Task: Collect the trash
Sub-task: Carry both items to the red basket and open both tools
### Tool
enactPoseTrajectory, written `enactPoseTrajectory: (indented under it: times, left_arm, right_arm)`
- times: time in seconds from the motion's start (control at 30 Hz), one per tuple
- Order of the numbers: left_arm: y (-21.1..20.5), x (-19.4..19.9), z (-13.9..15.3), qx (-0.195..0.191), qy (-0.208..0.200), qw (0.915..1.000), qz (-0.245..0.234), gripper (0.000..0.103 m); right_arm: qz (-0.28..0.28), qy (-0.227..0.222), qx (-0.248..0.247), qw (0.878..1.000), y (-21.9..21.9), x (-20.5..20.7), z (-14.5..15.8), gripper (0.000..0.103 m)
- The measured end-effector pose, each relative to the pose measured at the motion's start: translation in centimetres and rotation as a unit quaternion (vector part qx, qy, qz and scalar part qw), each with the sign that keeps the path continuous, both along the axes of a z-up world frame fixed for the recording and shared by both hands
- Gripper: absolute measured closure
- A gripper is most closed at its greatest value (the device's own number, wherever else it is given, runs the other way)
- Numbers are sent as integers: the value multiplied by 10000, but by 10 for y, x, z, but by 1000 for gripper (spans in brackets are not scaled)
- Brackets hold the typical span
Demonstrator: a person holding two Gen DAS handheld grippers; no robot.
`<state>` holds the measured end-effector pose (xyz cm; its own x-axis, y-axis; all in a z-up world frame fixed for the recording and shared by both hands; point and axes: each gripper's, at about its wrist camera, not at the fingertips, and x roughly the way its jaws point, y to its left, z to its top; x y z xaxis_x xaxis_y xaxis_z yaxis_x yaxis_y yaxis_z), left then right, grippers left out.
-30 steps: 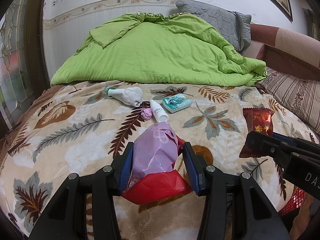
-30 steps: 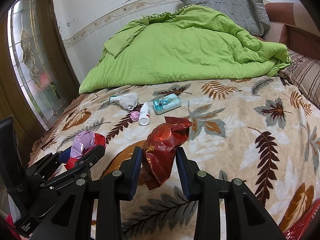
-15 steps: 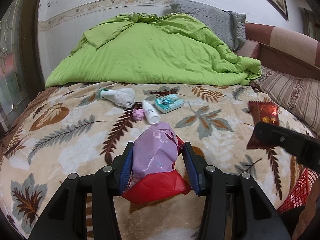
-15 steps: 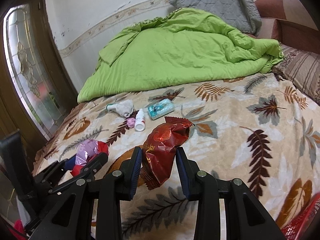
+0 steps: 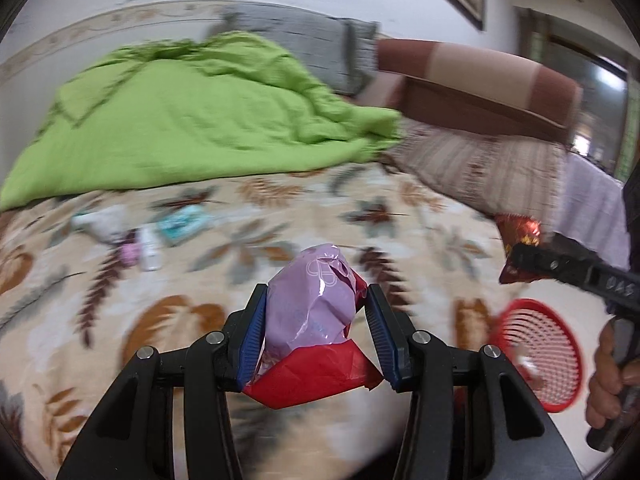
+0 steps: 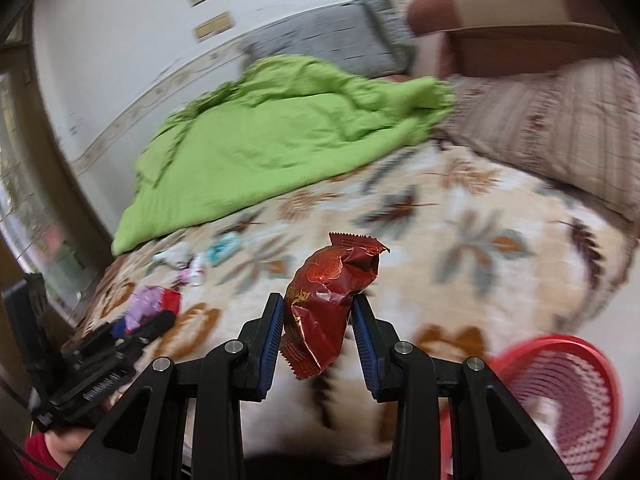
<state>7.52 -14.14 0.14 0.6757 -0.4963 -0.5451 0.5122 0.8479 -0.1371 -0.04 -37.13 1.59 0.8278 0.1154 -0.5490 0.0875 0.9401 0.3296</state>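
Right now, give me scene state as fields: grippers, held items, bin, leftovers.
left gripper: shut on crumpled pink-and-red plastic bag
right gripper: shut on dark red foil snack wrapper
bin: red mesh plastic basket, off the bed's near right edge, neither item in it yet
leftovers: small white bottle and teal packet on leaf-print blanket
image: motion-blurred

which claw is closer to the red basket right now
Right. The right claw with the snack wrapper is just beside the red basket; the left claw sits farther left.

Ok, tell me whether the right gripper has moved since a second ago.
Yes. The right gripper, holding the red snack bag, swung rightward: the green quilt slid left and the red basket appeared.
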Motion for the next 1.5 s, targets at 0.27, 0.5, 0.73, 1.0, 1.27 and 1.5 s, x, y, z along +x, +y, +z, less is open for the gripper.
enactPoseTrajectory:
  times: [0.27, 0.5, 0.73, 1.0, 1.27, 1.5]
  left_arm:
    - [-93, -39, 26, -128, 146, 9913, -1304, 56]
    - [-168, -68, 18, -87, 631, 9743, -2162, 56]
    - [-216, -83, -5, 136, 1051, 9610, -2553, 56]
    - [-245, -92, -27, 485, 1315, 9504, -2776, 55]
    - [-241, -84, -27, 444, 1509, 9512, -2656, 39]
    - [-207, -68, -10, 266, 1326, 9639, -2293, 36]
  right_arm:
    - [-869, 295, -65, 9958, -86, -74, -9, 66]
    - [-1372, 399, 119, 9897, -134, -118, -20, 66]
    - [-1645, 360, 299, 9853, -163, -145, -27, 66]
    - [-1530, 334, 549, 9861, -169, -148, -34, 66]
    - [-1437, 424, 723, 9861, -170, -144, -40, 53]
    - [-1302, 353, 679, 9885, -158, -136, -29, 53]
